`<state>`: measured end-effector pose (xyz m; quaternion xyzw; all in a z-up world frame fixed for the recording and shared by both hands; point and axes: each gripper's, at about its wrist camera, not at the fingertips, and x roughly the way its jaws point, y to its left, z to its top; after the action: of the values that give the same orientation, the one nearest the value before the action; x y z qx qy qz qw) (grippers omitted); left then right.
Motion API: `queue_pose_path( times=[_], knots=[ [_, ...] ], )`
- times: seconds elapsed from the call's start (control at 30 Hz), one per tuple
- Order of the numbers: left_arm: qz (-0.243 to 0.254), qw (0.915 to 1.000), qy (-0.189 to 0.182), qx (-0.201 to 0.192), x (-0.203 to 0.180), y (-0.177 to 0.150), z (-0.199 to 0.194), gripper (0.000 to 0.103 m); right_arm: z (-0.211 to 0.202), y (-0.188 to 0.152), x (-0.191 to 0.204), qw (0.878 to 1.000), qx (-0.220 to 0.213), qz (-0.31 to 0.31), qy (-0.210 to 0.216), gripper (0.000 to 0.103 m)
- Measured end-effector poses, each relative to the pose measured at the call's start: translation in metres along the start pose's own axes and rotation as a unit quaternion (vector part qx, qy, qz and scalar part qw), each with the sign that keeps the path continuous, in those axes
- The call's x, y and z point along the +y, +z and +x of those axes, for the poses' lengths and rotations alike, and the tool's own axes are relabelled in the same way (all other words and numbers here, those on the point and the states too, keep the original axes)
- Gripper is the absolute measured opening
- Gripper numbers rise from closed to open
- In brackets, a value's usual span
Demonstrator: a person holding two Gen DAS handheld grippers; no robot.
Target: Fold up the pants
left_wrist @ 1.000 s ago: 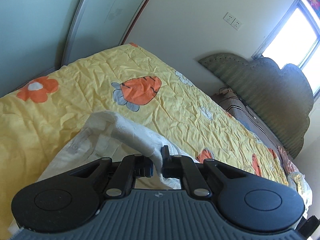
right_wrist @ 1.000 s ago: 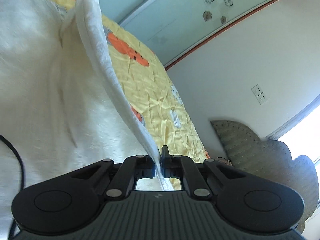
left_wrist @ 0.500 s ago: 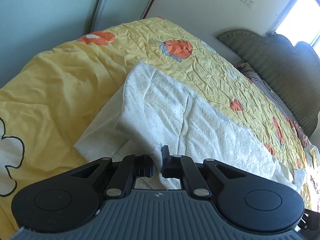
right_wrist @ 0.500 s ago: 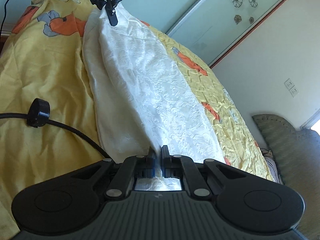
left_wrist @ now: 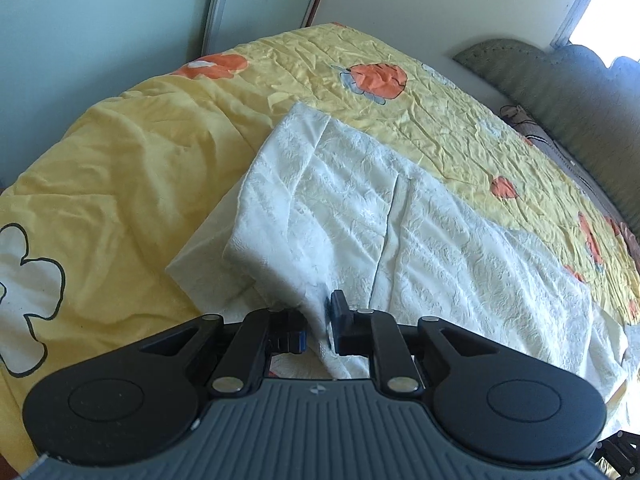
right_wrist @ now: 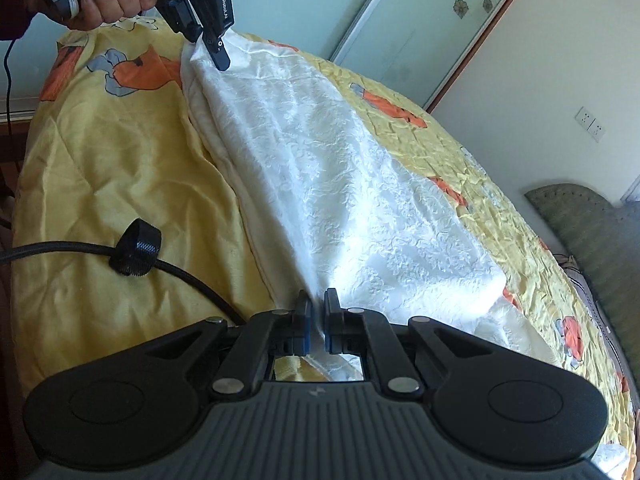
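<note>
The white textured pants point(left_wrist: 400, 216) lie stretched lengthwise on the yellow bedspread point(left_wrist: 120, 168). My left gripper point(left_wrist: 318, 312) is shut on the near edge of the pants at one end. My right gripper point(right_wrist: 316, 308) is shut on the pants point(right_wrist: 340, 184) at the other end. The left gripper also shows in the right wrist view point(right_wrist: 212, 46), in a hand at the far end, pinching the fabric. The pants lie folded in half along their length, one layer over the other.
The bedspread point(right_wrist: 120, 168) has orange and white cartoon prints. A black cable with a strap point(right_wrist: 136, 254) lies on it left of the pants. A green padded headboard point(left_wrist: 560, 92) stands at the far right. Walls and a glass sliding door point(right_wrist: 420, 28) surround the bed.
Both grippers have lowered the pants from held up in the air down onto the bedspread. The fabric now lies flat and stretched between them. Both stay shut on it.
</note>
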<state>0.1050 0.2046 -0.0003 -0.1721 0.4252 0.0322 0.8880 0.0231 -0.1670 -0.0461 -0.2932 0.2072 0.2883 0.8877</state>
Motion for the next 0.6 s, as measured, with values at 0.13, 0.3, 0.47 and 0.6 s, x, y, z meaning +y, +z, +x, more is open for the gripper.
queue_pose_path(
  times=[0.13,0.3,0.47,0.6],
  knots=[
    [0.000,1.0000,0.007,0.006,-0.007,0.002,-0.021,0.039,-0.010,-0.002,-0.006,1.000,0.001,0.014,0.011,0.009],
    [0.070,0.9968,0.018,-0.035,-0.046,-0.002,-0.055,0.050,-0.050,-0.014,-0.059,0.988,-0.038,0.138,0.063,0.010],
    [0.182,0.9799,-0.029,-0.077,-0.127,-0.017,-0.050,0.060,-0.038,-0.042,-0.104,0.959,-0.009,0.284,-0.021,0.010],
    [0.268,0.9533,-0.132,-0.044,-0.202,-0.049,-0.028,0.060,-0.031,-0.066,-0.092,0.949,0.054,0.311,-0.006,0.010]
  ],
)
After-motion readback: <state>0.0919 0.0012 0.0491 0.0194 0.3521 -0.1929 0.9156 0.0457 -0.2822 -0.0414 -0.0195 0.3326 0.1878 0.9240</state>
